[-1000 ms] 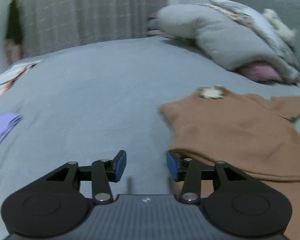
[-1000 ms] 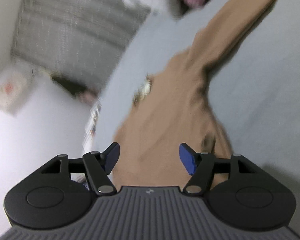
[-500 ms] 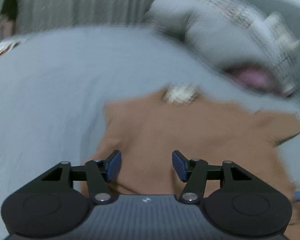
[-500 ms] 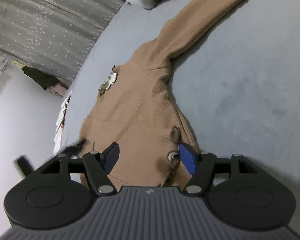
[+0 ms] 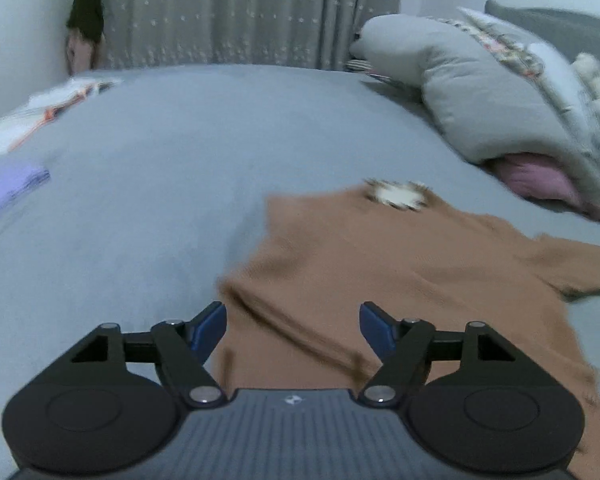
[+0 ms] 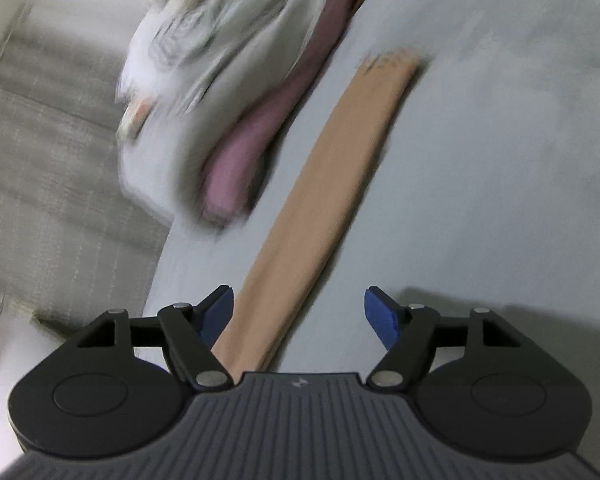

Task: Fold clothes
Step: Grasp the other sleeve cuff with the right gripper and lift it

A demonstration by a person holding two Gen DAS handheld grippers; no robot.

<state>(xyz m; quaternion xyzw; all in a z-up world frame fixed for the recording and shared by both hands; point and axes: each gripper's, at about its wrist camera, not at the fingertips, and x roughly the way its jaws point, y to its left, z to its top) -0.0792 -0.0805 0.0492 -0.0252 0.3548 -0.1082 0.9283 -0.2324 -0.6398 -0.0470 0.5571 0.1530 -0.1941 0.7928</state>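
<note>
Sweater (image 5: 380, 272) folding is at an early step, as I judge it: the brown knit lies spread on the bed (image 5: 160, 184) and nothing is pinched. My left gripper (image 5: 293, 326) hangs over its near left edge with the blue pads (image 5: 210, 324) wide apart and empty; brown cloth shows between them and under the right finger. My right gripper (image 6: 298, 316) is spread as wide and holds nothing either. It looks along the sleeve (image 6: 340, 184), which runs out straight from just under the left pad toward the cuff far ahead, near the pillows (image 6: 220, 60).

That sleeve lies stretched away from the body, so I think it is the next thing to bring in. The move calls for lowering the right jaws onto the sleeve, closing on both layers, and carrying it across the chest, while the left gripper pins or lifts the side edge so the body does not drag along.

The knit looks soft and finely ribbed, limp enough to crease where it bunches near my left fingers. A pale frilled patch (image 5: 396, 196) sits at the neckline. The bed cover is smooth grey-blue, a little fuzzy. The right view is smeared, so the cuff's detail is hard to read. Grey and pink pillows heap at the head; a lilac cloth (image 5: 8, 192) lies well apart at the left.
</note>
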